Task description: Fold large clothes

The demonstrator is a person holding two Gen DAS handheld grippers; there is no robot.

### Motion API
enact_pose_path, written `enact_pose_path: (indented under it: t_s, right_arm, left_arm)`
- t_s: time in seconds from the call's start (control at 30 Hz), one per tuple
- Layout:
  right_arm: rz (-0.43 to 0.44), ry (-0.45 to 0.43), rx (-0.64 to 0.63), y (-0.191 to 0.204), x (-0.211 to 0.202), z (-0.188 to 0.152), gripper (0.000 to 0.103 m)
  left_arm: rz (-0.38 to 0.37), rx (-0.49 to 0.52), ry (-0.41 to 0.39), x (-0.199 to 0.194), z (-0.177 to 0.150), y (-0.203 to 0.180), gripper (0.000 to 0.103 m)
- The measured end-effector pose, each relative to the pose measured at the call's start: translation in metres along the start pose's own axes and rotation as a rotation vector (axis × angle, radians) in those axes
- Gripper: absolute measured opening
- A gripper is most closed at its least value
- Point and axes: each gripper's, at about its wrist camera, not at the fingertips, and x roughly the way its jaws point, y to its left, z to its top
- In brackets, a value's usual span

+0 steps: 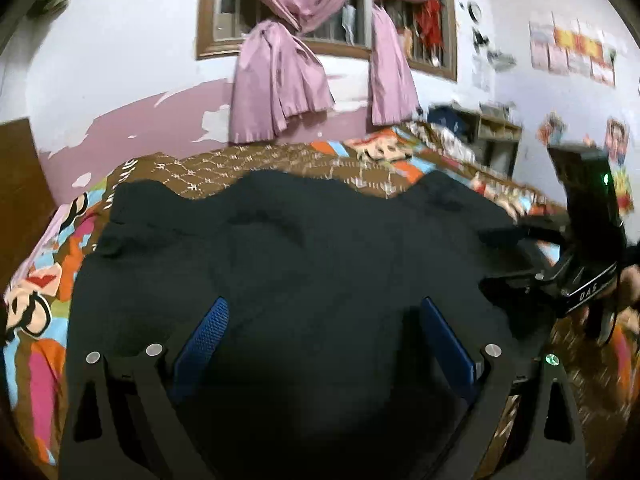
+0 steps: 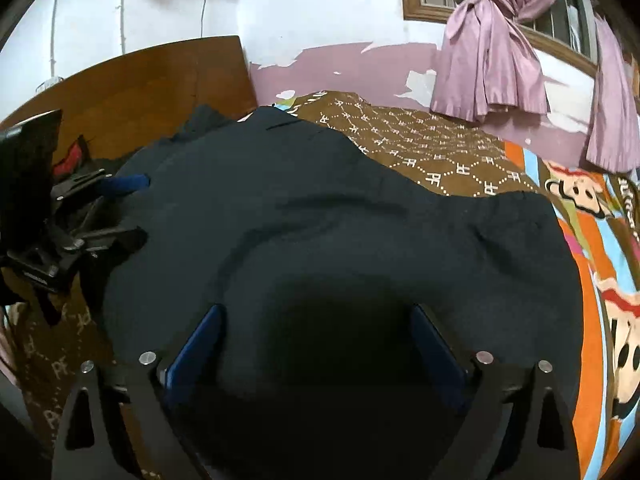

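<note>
Lying crosswise: dark garment [image 1: 304,264] on bed [image 1: 248,168]

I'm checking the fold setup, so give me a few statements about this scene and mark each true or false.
1. The dark garment lies spread on a patterned bedspread. True.
2. The left gripper is shut on the cloth. False: its blue fingers stand wide apart over the garment.
3. The right gripper is open. True.
4. The curtains at the window are green. False: they are pink-purple and knotted.
5. A wooden headboard stands at one end of the bed. True.
</note>
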Motion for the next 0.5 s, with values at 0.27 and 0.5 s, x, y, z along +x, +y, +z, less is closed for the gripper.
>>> enact_pose_path:
  t_s: [0.27,0.5]
  right_arm:
    - [-0.028,0.021,0.133,-0.035,0.025,0.011,0.099]
    - [-0.049,0.037,0.198,-0.066,0.051,0.030,0.103]
  left_arm:
    - [0.096,-0.025,0.098,0.041,0.008,0.014,0.098]
    - [0.165,-0.106,0.198,0.072,0.027,0.032,0.102]
